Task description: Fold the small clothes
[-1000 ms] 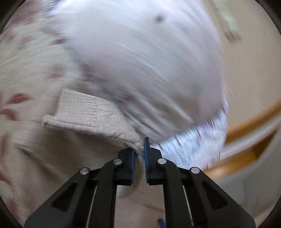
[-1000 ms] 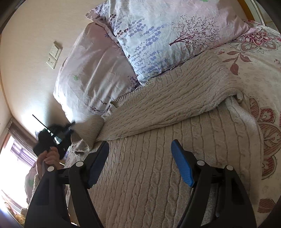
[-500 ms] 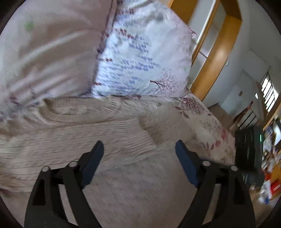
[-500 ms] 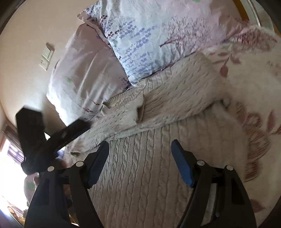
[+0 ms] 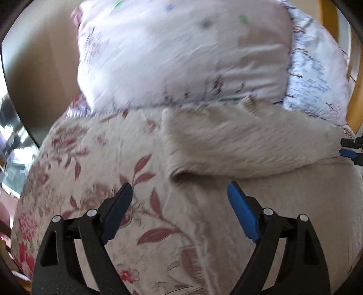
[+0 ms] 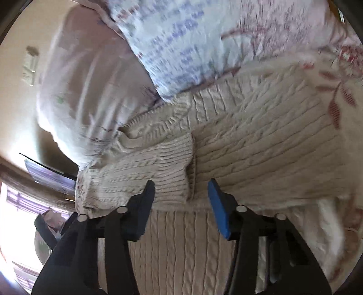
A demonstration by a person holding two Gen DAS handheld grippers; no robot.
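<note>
A cream cable-knit sweater (image 6: 261,140) lies flat on the flowered bedspread (image 5: 95,186), its top against the pillows. One sleeve (image 6: 145,174) is folded in across the body, its cuff near the middle. My right gripper (image 6: 181,192) is open and empty just above the sleeve cuff. My left gripper (image 5: 179,197) is open and empty over the sweater's left edge (image 5: 238,145), half over the bedspread. The right gripper's tips show at the right edge of the left wrist view (image 5: 349,149).
Two pillows lean at the head of the bed: a pale pink one (image 5: 181,52) and a blue-and-pink printed one (image 6: 204,38). A wooden frame (image 5: 326,13) stands behind. A wall switch (image 6: 29,65) is on the beige wall, a bright window at lower left.
My left gripper let go of the sleeve cuff, opened and swung left off the sweater. The sleeve now lies folded across the body. My right gripper has narrowed and moved closer to the cuff.
</note>
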